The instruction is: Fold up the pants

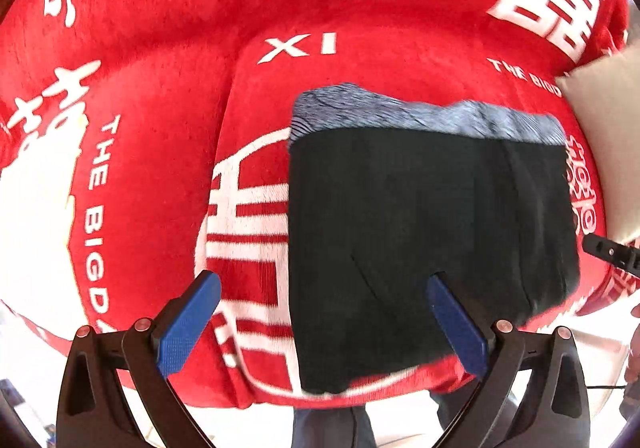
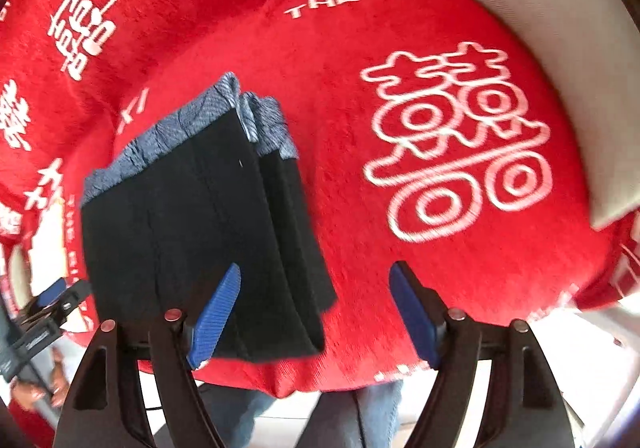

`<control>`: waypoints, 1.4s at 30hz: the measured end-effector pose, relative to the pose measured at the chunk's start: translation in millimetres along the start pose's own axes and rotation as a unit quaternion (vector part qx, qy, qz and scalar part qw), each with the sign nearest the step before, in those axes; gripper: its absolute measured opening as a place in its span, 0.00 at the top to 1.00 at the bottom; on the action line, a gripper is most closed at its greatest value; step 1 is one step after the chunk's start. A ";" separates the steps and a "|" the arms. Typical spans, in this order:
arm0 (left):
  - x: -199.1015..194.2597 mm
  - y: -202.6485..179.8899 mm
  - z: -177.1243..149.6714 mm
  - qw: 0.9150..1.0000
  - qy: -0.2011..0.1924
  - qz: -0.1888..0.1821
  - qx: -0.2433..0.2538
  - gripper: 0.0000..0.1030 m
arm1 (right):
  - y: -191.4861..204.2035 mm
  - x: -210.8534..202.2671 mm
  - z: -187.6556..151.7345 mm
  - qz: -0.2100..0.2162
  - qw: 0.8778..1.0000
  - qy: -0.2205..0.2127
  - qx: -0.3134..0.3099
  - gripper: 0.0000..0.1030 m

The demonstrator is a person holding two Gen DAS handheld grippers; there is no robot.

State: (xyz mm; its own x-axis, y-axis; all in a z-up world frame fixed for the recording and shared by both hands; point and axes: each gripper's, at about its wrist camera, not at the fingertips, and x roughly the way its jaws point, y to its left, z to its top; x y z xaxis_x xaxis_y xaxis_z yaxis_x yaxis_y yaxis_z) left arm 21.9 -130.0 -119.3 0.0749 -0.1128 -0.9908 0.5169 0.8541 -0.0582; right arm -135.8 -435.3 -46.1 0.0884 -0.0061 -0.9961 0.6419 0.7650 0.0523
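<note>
Left gripper (image 1: pixel 322 312): jaws stood wide, holding nothing, above the near edge of the pants (image 1: pixel 424 232).
Right gripper (image 2: pixel 316 312): jaws wide, empty, at the pants' (image 2: pixel 200 232) near right corner.
Pants: folded into a dark rectangle, grey-blue waistband (image 1: pixel 420 116) at the far end, flat on the red blanket (image 1: pixel 168 96).
Right view only: stacked fold layers at the pants' right edge; large white emblem (image 2: pixel 456 140) right of the pants.
Left view only: white block print (image 1: pixel 244 232) left of the pants.
Surroundings: pale cushion (image 2: pixel 560 60) far right of the pants.
</note>
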 end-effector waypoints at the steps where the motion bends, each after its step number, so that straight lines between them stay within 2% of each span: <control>1: -5.7 -3.5 -2.5 1.000 0.000 0.001 0.008 0.00 | 2.8 -5.7 -5.9 -0.008 1.000 0.000 0.002 0.21; 6: -33.8 -19.5 -14.6 0.999 0.004 -0.003 0.043 0.00 | 24.5 -31.0 -33.6 -0.015 1.000 -0.001 -0.007 0.08; 11: -56.1 -25.7 -22.7 0.998 0.000 -0.013 0.060 0.00 | 57.6 -56.2 -47.7 -0.030 0.999 -0.036 -0.028 0.07; 14: -63.7 -30.5 -27.8 0.998 0.001 0.003 0.065 0.00 | 69.9 -64.6 -50.7 -0.028 0.998 -0.040 -0.032 0.07; 19: -69.9 -33.8 -39.7 0.999 0.006 0.014 0.046 0.00 | 78.5 -70.3 -52.6 -0.045 0.997 -0.036 -0.043 0.07; 23: -75.8 -38.4 -49.6 0.999 -0.005 0.029 0.018 0.00 | 82.3 -72.2 -56.5 -0.041 0.997 -0.022 -0.067 0.07; 29: -95.6 -56.4 -65.3 0.997 -0.033 0.065 0.011 0.00 | 87.0 -85.5 -68.3 -0.033 0.994 -0.017 -0.107 0.07; 34: -109.2 -64.1 -75.0 0.997 -0.038 0.072 -0.003 0.00 | 89.1 -96.0 -77.7 -0.046 0.989 -0.020 -0.137 0.07; 42: -123.8 -70.6 -86.2 0.995 -0.045 0.091 -0.005 0.00 | 81.3 -113.9 -86.3 -0.052 0.988 -0.037 -0.143 0.07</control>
State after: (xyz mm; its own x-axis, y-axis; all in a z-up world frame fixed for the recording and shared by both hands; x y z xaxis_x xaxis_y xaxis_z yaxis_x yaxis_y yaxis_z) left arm -97.4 -132.5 -3.0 0.2433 -0.0005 -0.9700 0.4786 0.8699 0.1196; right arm -159.4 -316.8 65.4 0.0957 -0.1342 -0.9863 0.4096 0.9084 -0.0839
